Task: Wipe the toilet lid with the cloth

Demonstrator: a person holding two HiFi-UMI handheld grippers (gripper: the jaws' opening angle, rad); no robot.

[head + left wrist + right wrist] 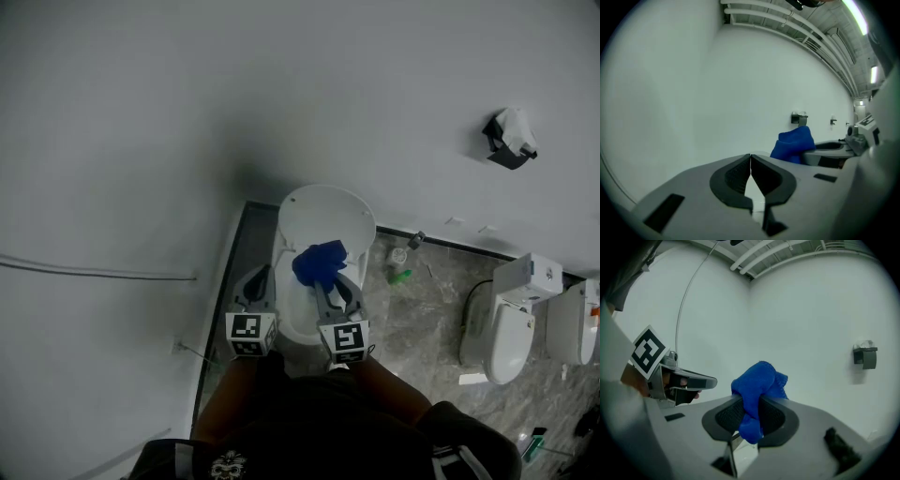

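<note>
The person stands over the toilet (296, 323) in the corner, with both grippers held out above it. The right gripper (324, 281) is clamped on the blue cloth (320, 263). In the right gripper view its jaws pinch a fold of the cloth (757, 385), with a bunch standing above the pads and a tail hanging below. The left gripper (262, 277) hangs just beside it on the wall side. Its jaws are pressed together with nothing between them, as the left gripper view shows (750, 158).

In the head view the cloth hangs over the near edge of the white lid (323, 216), which seems to stand raised towards the wall. Whether the cloth touches the lid cannot be told. The gripper views show only bare wall ahead, not the lid.

The step in hand looks like the approach: the cloth is gripped and brought up to the lid, and no wiping contact is yet plain. The next move probably calls for the right gripper to press the free bunch of cloth flat on the lid and sweep it across, edge to edge. The grip must stay tight so the fold does not slip out. The left gripper has no part yet; it could steady the lid or stay clear.
</note>
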